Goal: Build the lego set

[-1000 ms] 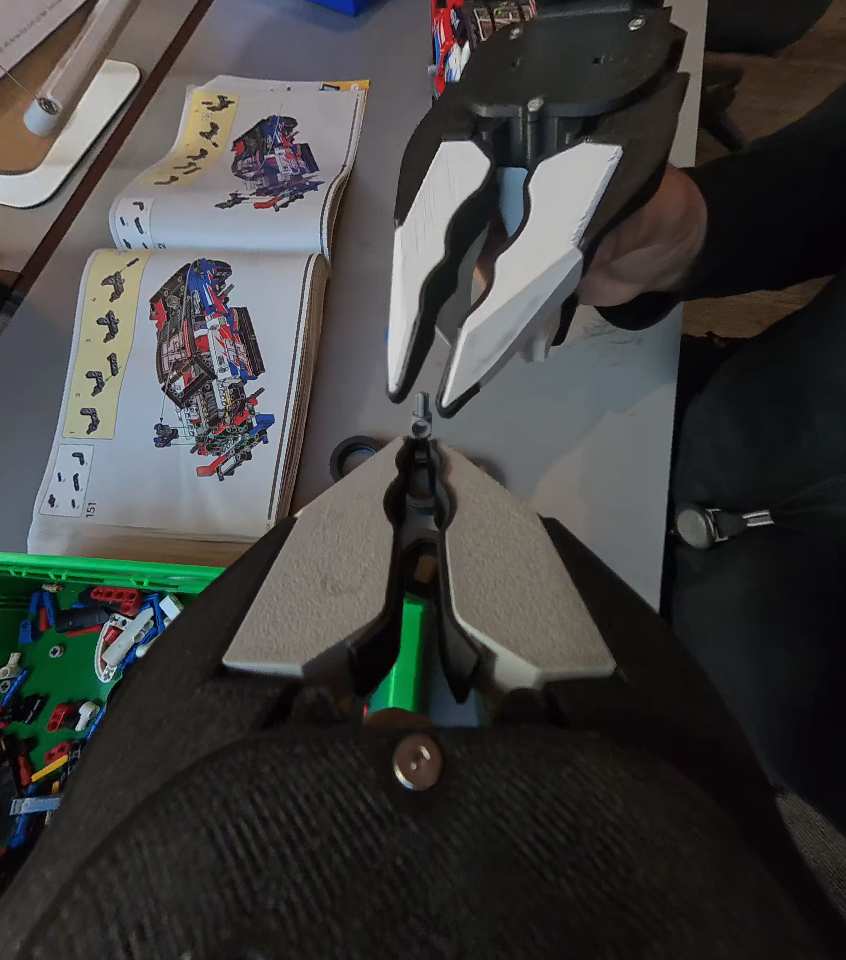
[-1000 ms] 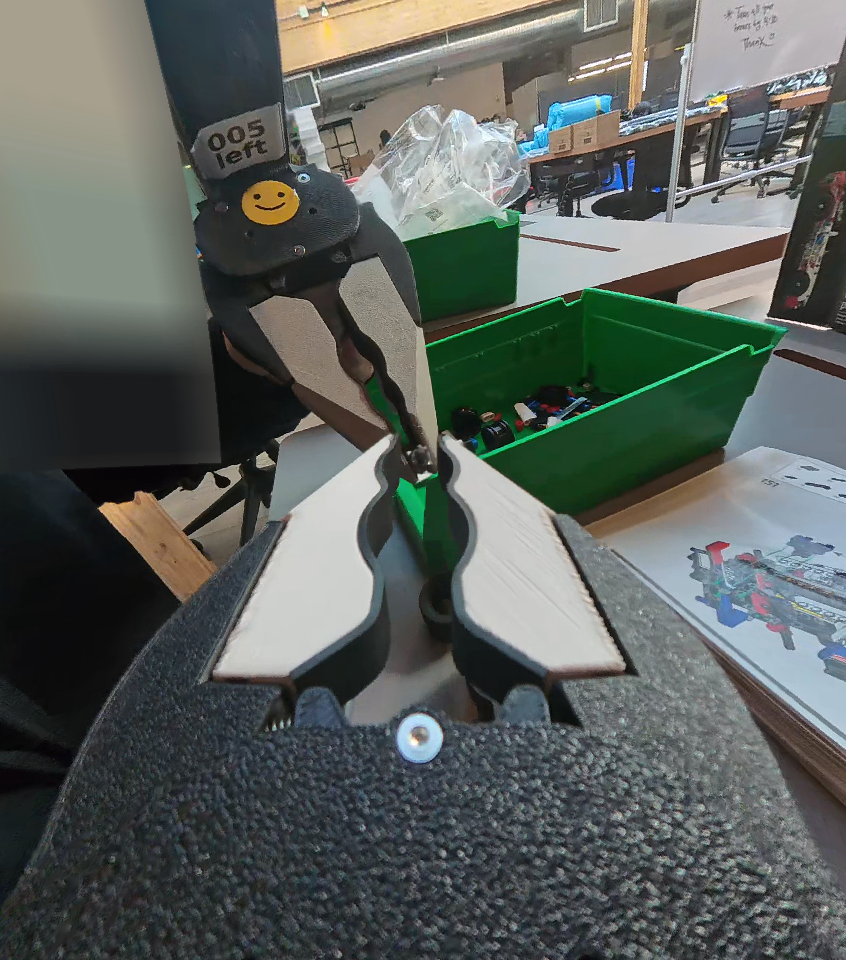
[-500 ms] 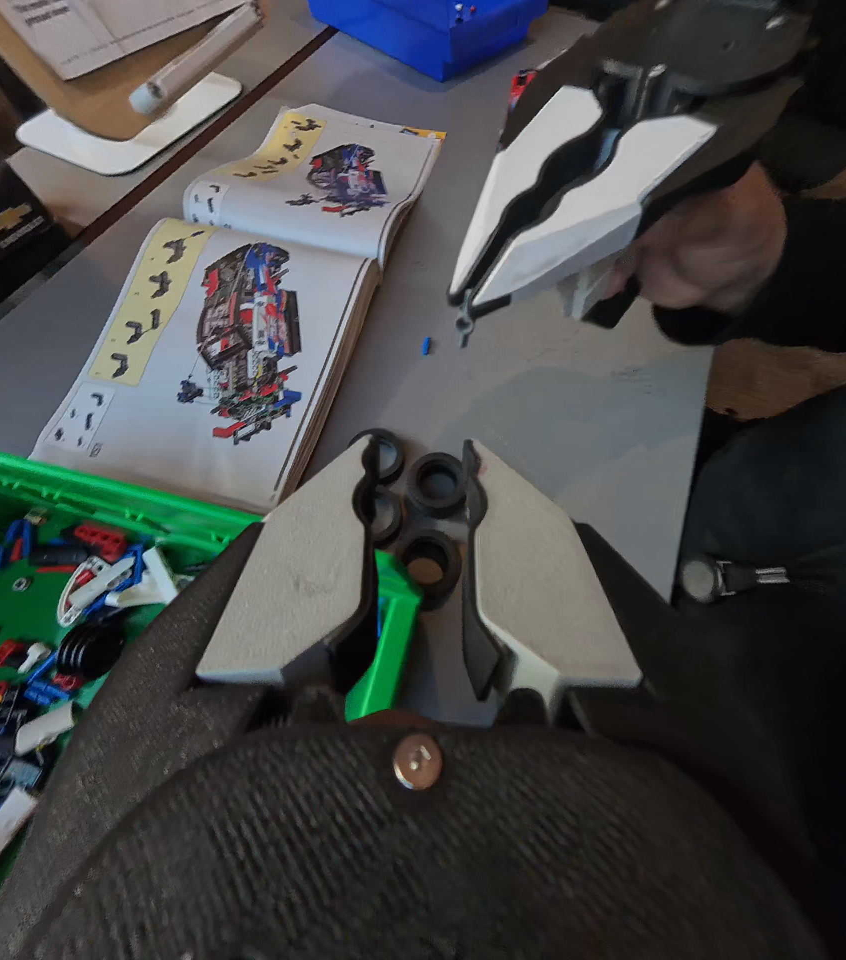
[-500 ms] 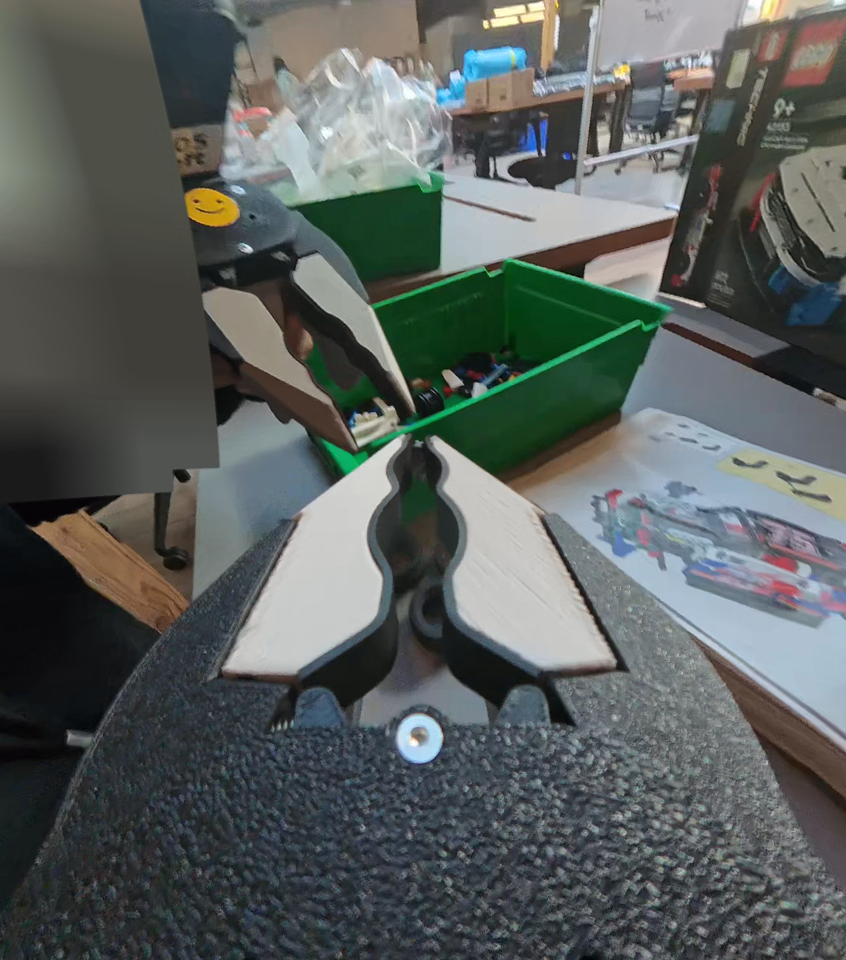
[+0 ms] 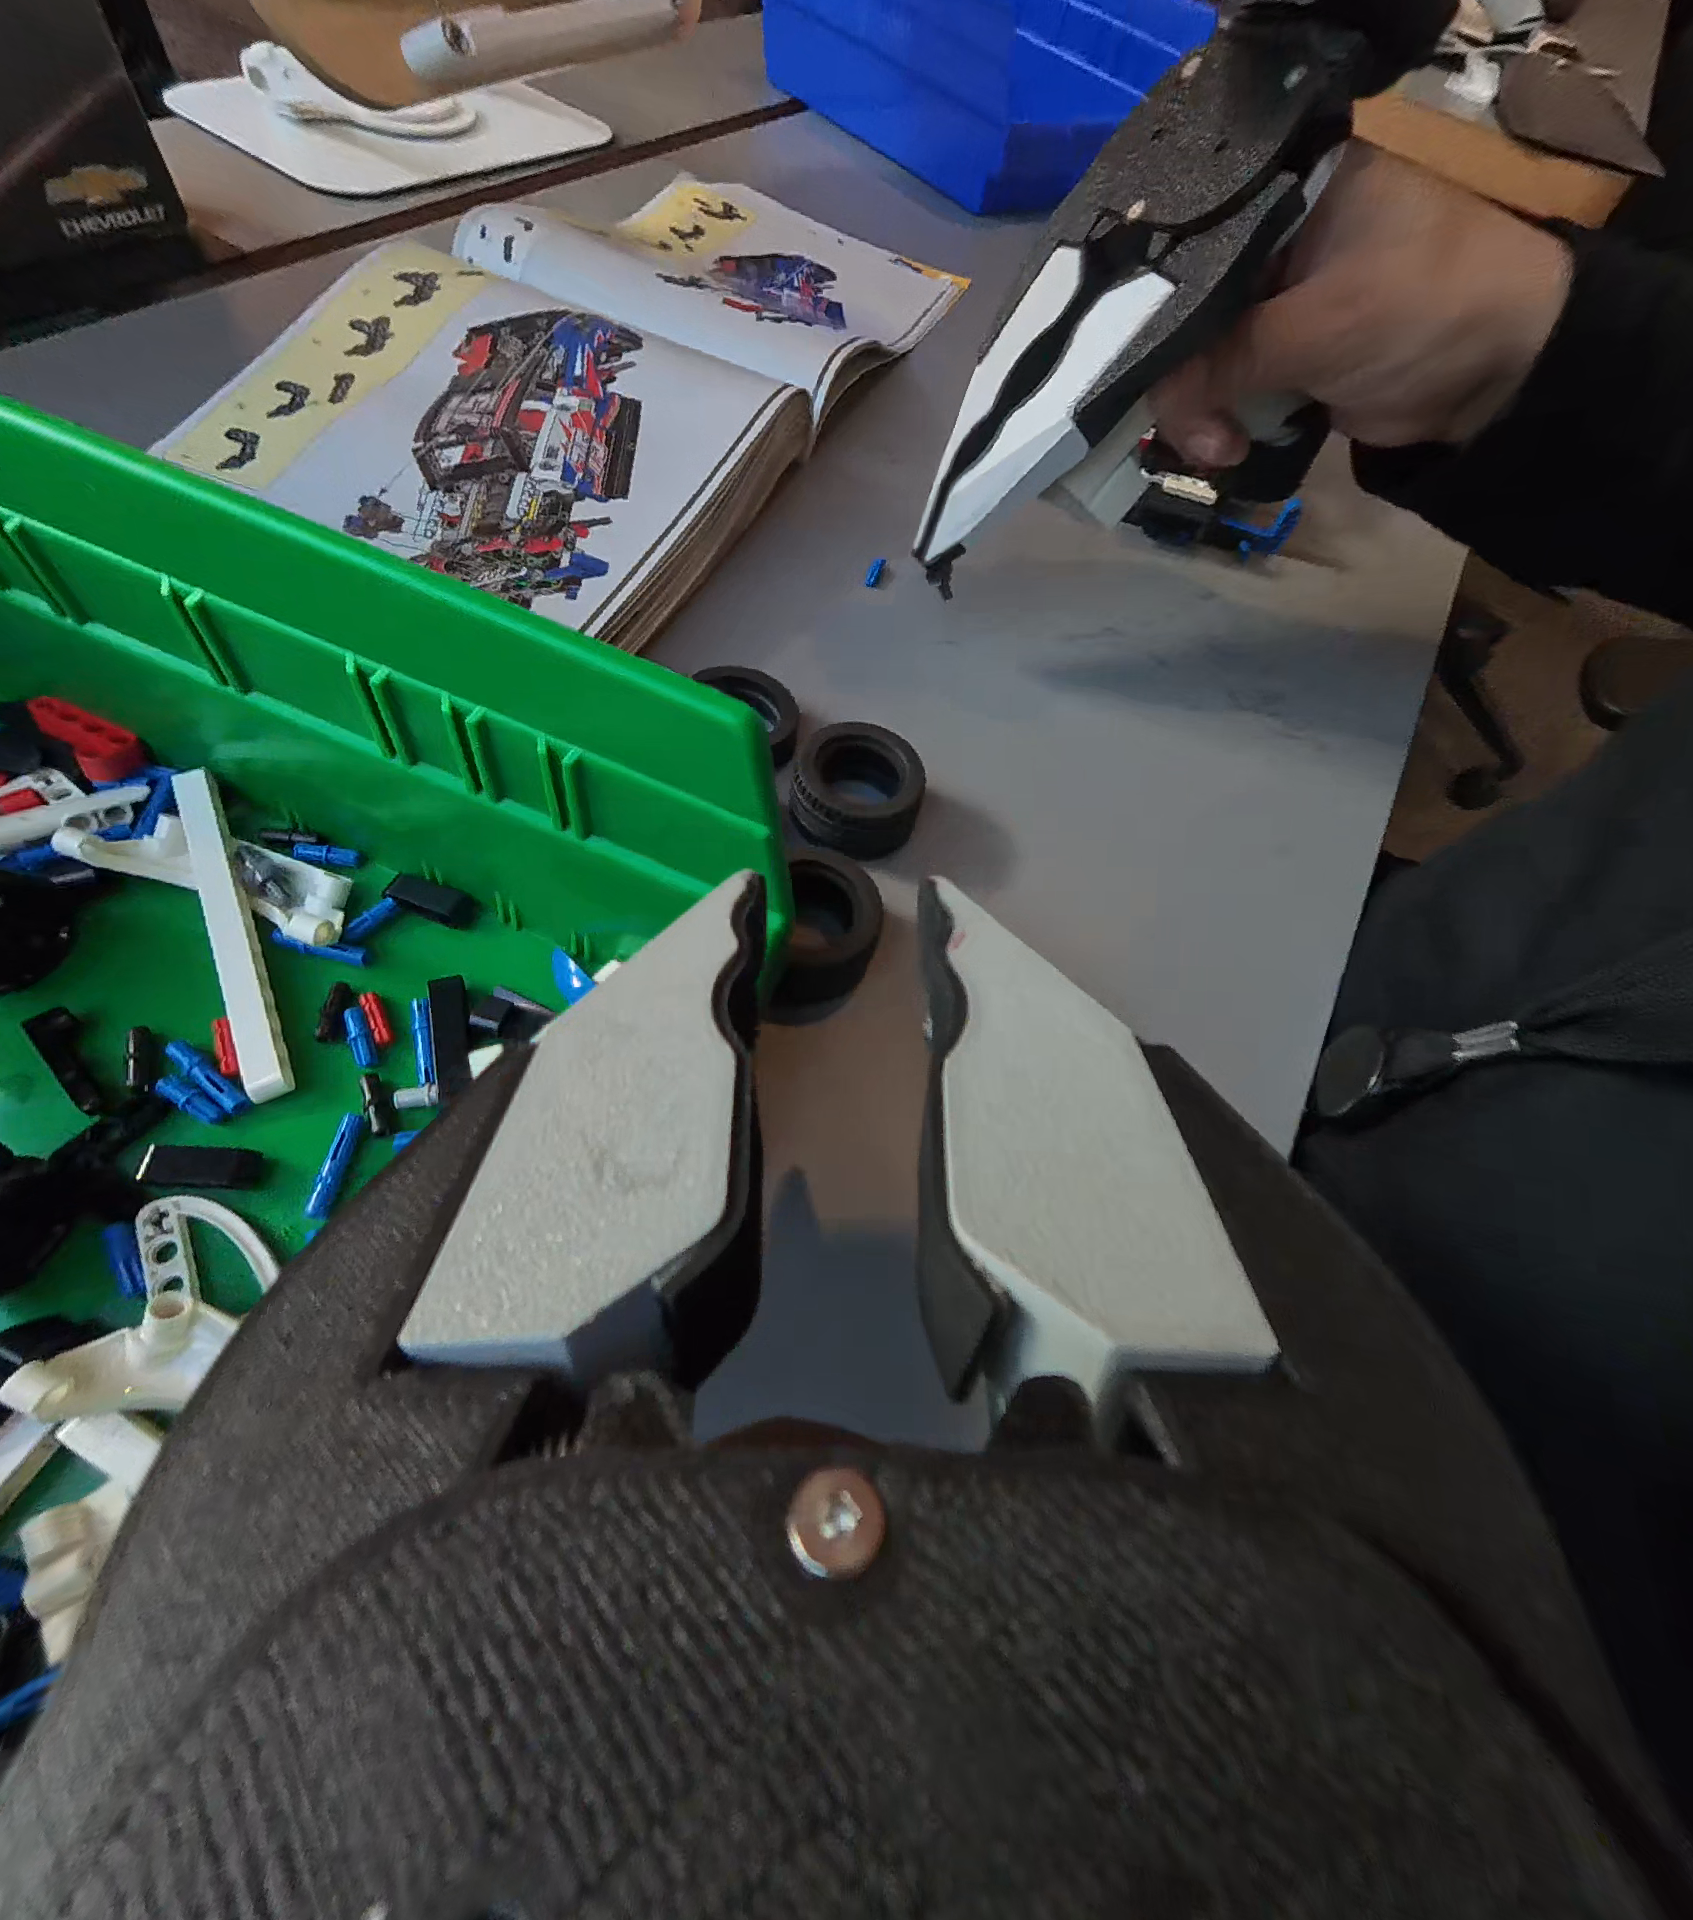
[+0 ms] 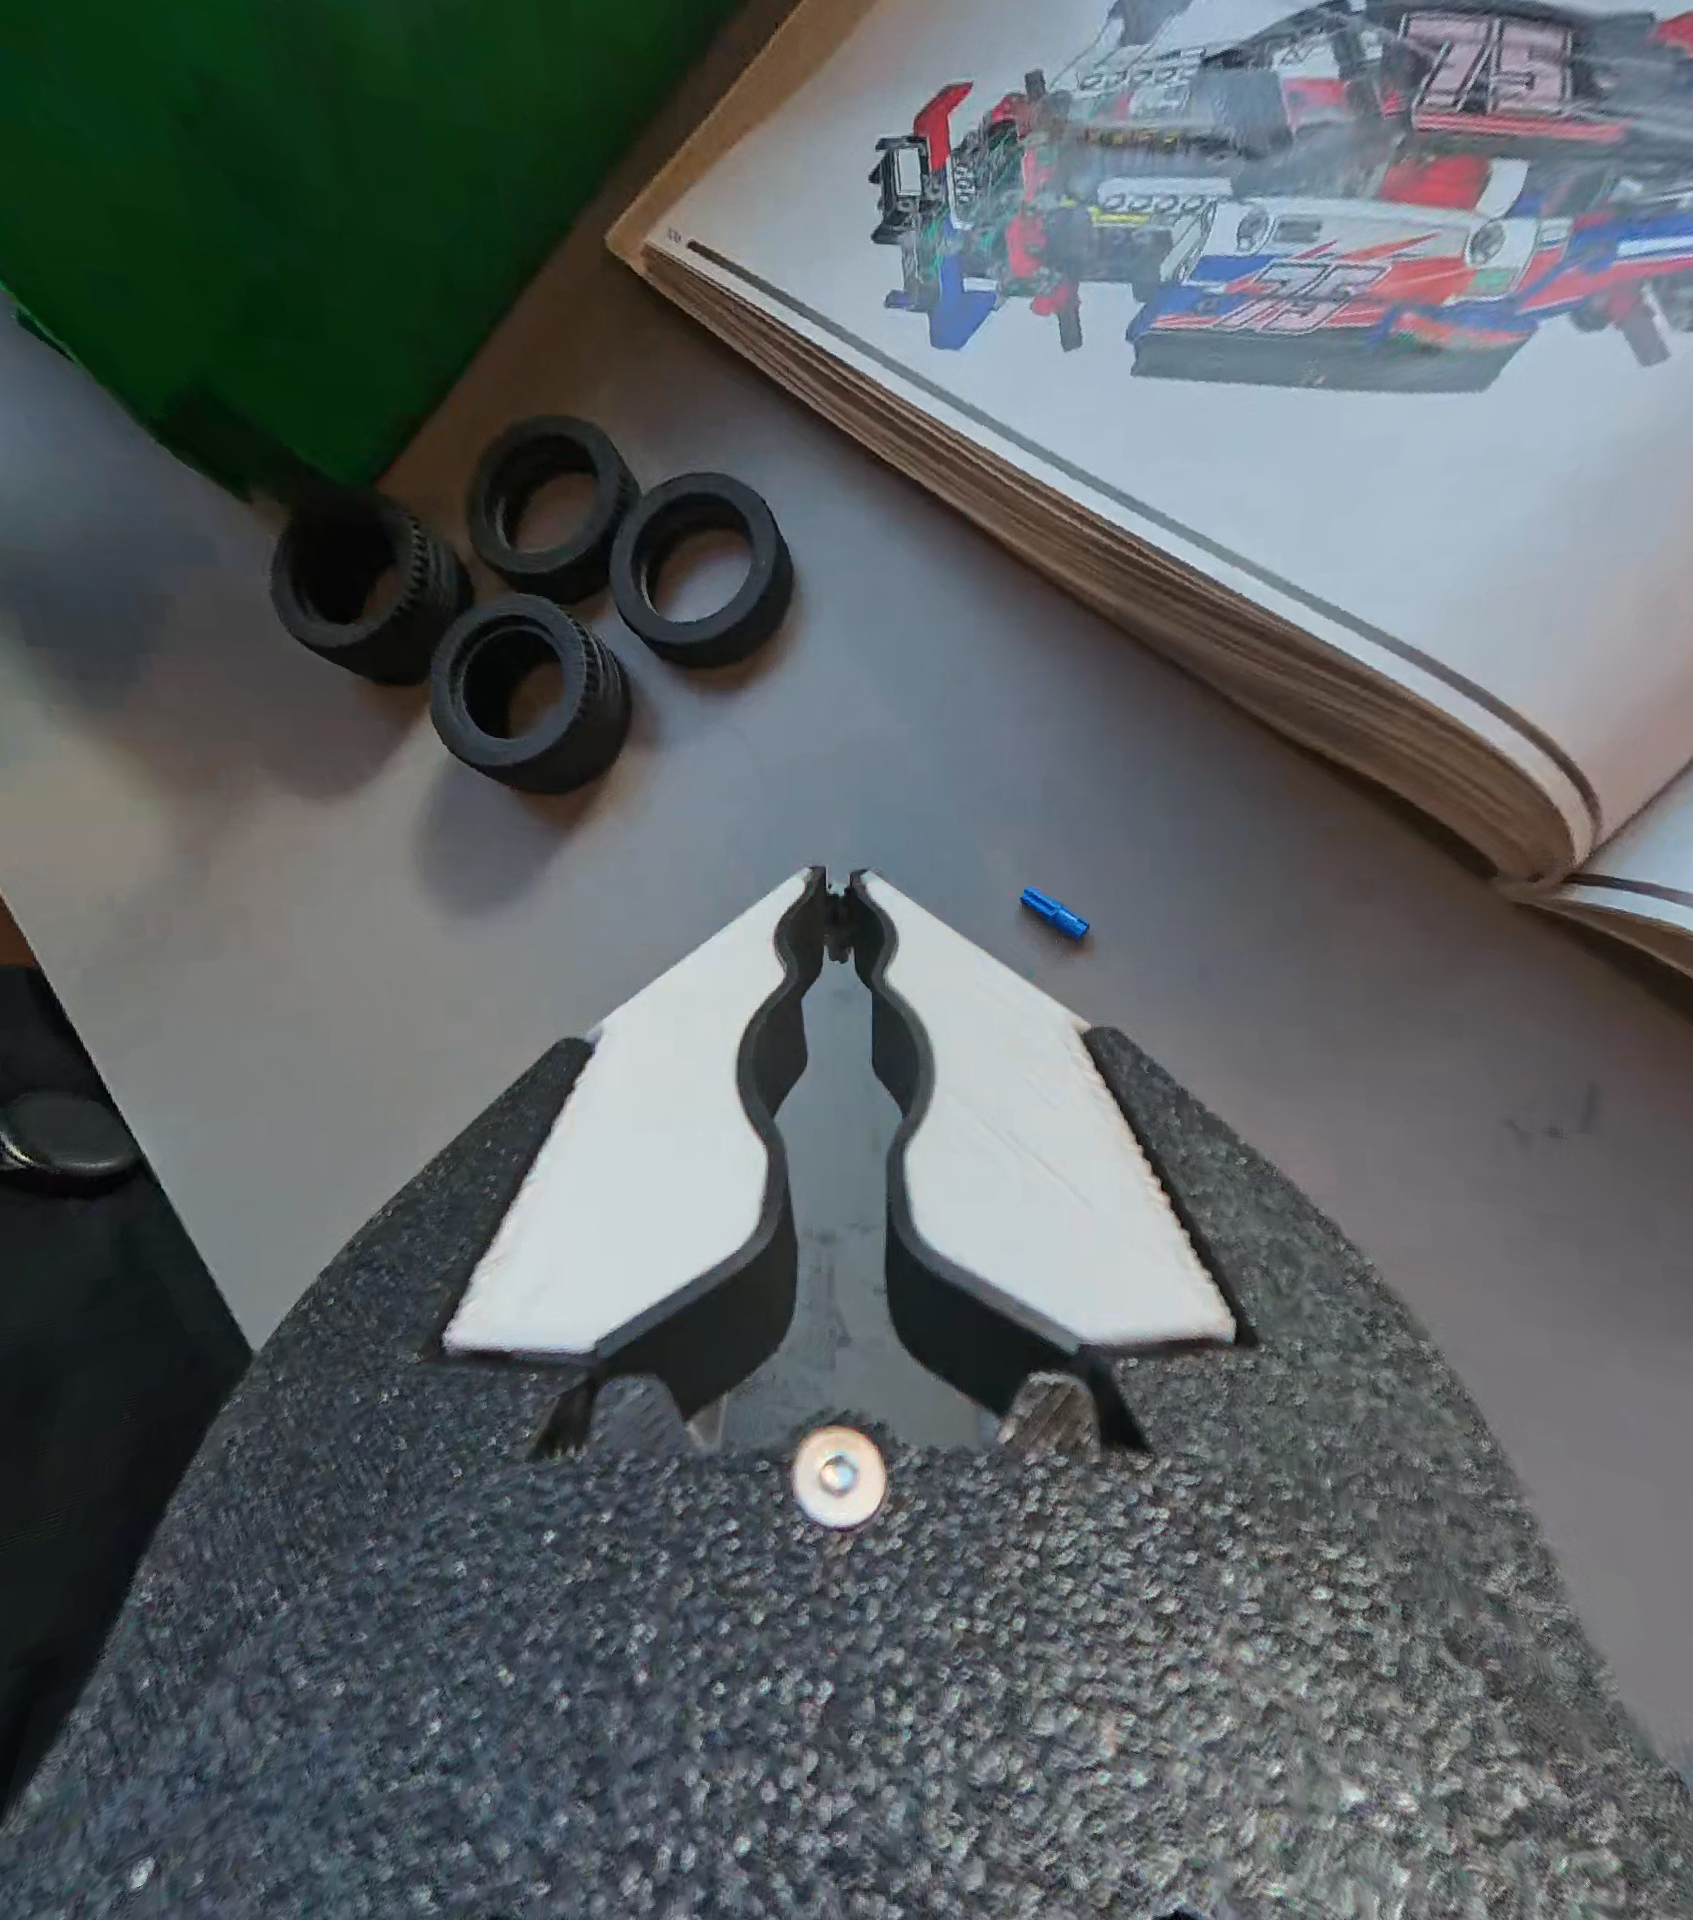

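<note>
Left gripper [image 5: 834, 940]: jaws apart, nothing between them. It hangs above the bench [image 5: 1185, 790] at the near corner of the green bin [image 5: 468, 665], with one tyre visible through the gap.

Right gripper [image 6: 836, 896]: jaws nearly together, pinching a small dark piece [image 6: 834, 925] at the very tips. In the left wrist view this gripper [image 5: 935, 556] points down at the bench, tips just above the surface, with the dark piece [image 5: 942, 578] protruding below them. A hand [image 5: 1382, 312] grips its handle.

Landmark: the bin.
- Inside it lie loose parts: blue pins, black and red connectors, a long white beam [image 5: 229, 935], white curved panels and black wheels.
- Four black tyres [image 6: 530, 603] sit in a cluster on the bench just beside the bin's near corner, touching one another.
- The open manual [image 5: 530, 416] lies beyond the bin's far wall, showing a drawing of a red, white and blue car.
- A single blue pin [image 6: 1055, 912] lies on the bench farther from the bin than the tyres, near the manual's edge and just beside the right gripper's tips.
- A small black and blue assembly [image 5: 1206, 520] rests on the bench beneath the hand, well apart from the bin.
- A blue bin [image 5: 977, 94] stands at the far end of the bench, past the manual.
</note>
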Demonstrator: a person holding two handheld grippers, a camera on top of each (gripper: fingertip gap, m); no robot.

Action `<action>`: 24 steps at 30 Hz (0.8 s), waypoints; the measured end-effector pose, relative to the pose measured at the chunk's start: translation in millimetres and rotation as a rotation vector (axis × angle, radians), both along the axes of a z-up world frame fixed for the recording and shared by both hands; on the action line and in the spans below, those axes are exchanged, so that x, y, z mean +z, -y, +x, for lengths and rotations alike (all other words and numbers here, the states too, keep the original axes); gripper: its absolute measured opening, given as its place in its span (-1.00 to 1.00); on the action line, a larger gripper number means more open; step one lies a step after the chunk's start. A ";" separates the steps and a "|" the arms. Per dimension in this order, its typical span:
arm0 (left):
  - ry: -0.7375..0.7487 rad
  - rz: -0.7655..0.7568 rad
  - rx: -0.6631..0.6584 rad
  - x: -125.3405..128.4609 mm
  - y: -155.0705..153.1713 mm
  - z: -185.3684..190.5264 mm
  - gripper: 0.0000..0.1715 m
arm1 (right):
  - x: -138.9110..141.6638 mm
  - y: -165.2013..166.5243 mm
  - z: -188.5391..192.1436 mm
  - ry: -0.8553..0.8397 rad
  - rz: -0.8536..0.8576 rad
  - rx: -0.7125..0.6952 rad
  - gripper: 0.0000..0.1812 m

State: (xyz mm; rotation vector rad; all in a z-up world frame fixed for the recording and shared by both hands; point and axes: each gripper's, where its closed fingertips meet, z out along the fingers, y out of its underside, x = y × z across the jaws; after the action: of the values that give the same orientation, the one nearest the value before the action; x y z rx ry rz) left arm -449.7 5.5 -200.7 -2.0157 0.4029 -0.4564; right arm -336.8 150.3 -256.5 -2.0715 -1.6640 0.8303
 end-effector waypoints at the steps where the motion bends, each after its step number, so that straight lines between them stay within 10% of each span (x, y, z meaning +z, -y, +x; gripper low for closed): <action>1: 0.016 0.002 -0.006 -0.4 1.8 0.4 -0.69 | -0.8 1.8 -1.6 0.001 -0.020 0.003 -0.96; 15: 0.088 -0.004 -0.012 -12.5 8.7 -3.2 -0.68 | -30.1 -2.4 -1.9 0.125 -0.031 -0.013 -0.96; 24: -0.047 -0.004 0.044 -33.0 12.2 -11.2 -0.70 | 37.0 -44.1 15.3 -0.083 0.092 -0.176 -0.89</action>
State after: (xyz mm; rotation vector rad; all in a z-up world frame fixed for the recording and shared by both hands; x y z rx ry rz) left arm -460.9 -6.7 -233.7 -2.0383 0.3861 -0.3838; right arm -321.6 194.4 -219.5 -2.0560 -1.4256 0.7569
